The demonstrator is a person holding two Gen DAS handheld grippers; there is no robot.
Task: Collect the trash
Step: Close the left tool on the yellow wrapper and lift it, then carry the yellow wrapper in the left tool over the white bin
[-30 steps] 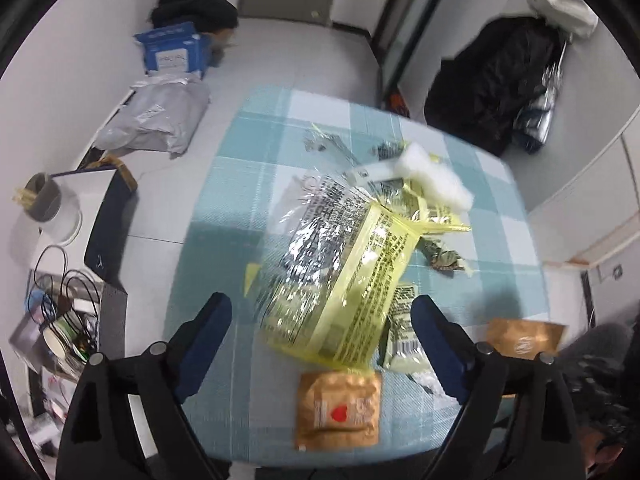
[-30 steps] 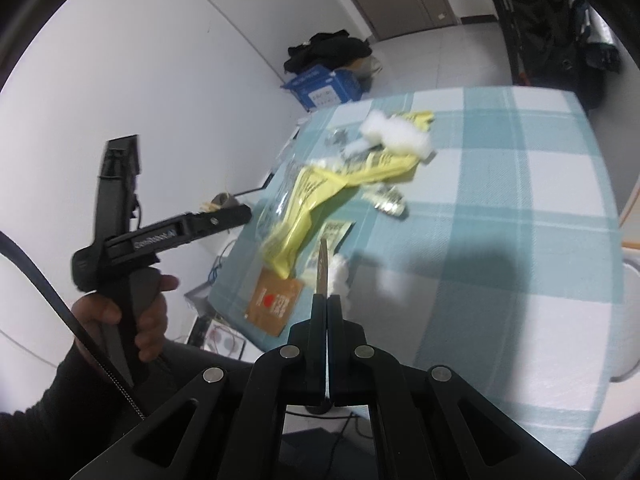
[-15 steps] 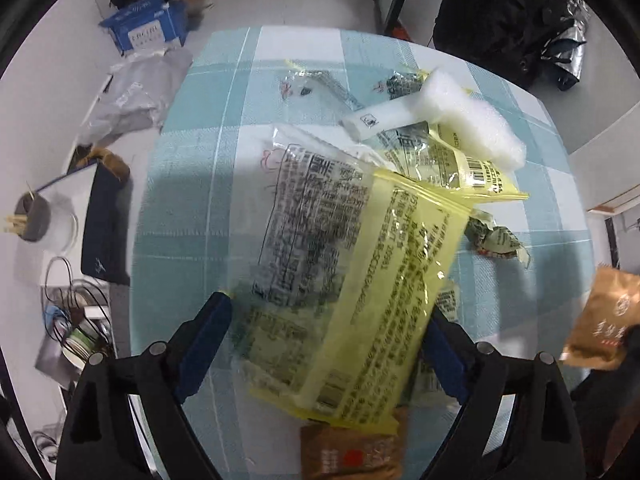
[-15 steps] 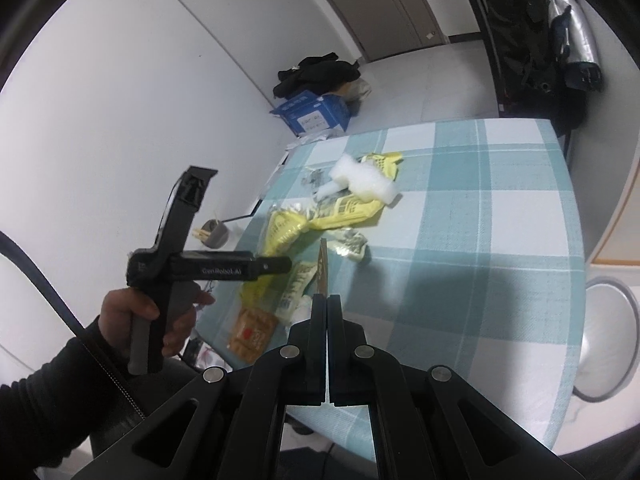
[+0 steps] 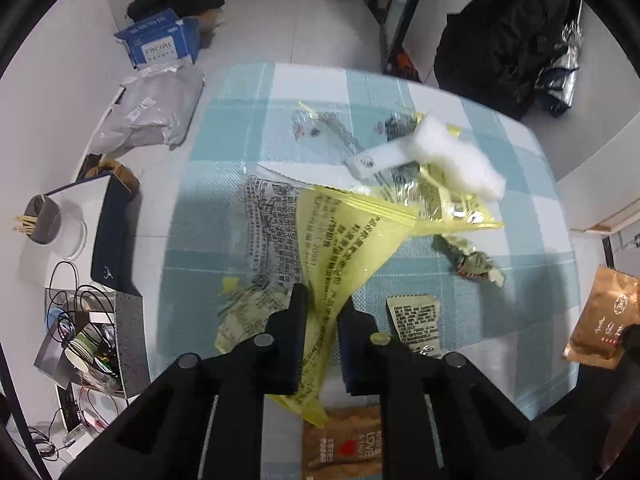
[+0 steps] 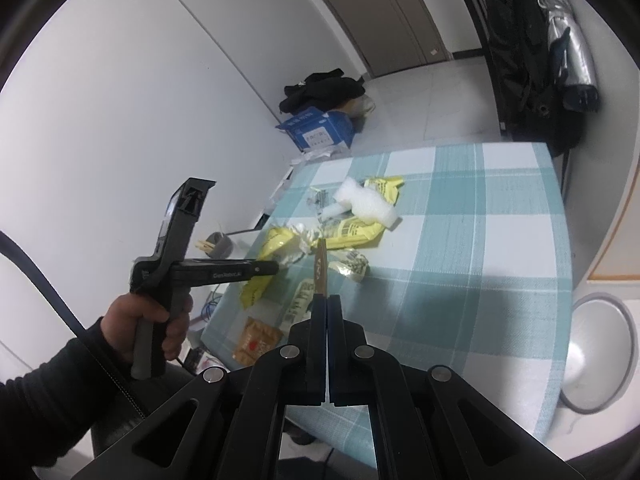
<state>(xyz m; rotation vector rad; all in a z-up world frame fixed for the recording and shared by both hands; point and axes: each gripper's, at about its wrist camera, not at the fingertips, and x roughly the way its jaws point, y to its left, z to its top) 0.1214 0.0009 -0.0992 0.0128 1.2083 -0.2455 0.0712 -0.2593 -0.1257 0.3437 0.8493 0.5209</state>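
My left gripper (image 5: 322, 304) is shut on a large yellow and clear plastic bag (image 5: 320, 236) and holds its near end above the checked table (image 5: 224, 184); from the right wrist view the left gripper (image 6: 272, 268) grips the same bag (image 6: 276, 240). My right gripper (image 6: 327, 304) is shut on a brown wrapper (image 6: 320, 268), seen edge-on; this wrapper (image 5: 600, 316) shows at the right edge of the left wrist view. Loose trash on the table: a white foam piece (image 5: 452, 156), a yellow wrapper (image 5: 448, 204), a crumpled foil wrapper (image 5: 472, 260), a small printed sachet (image 5: 416, 320), a brown sachet (image 5: 344, 444).
A round metal bin (image 6: 600, 352) stands on the floor right of the table. A blue carton (image 5: 160, 40), a grey mailer (image 5: 148, 108) and a black bag lie on the floor beyond. A low shelf with cables and cups (image 5: 84, 344) is at the left.
My left gripper has closed on the yellow bag, which now hangs pulled up from its fingers. My right gripper has pulled back a little with the brown wrapper.
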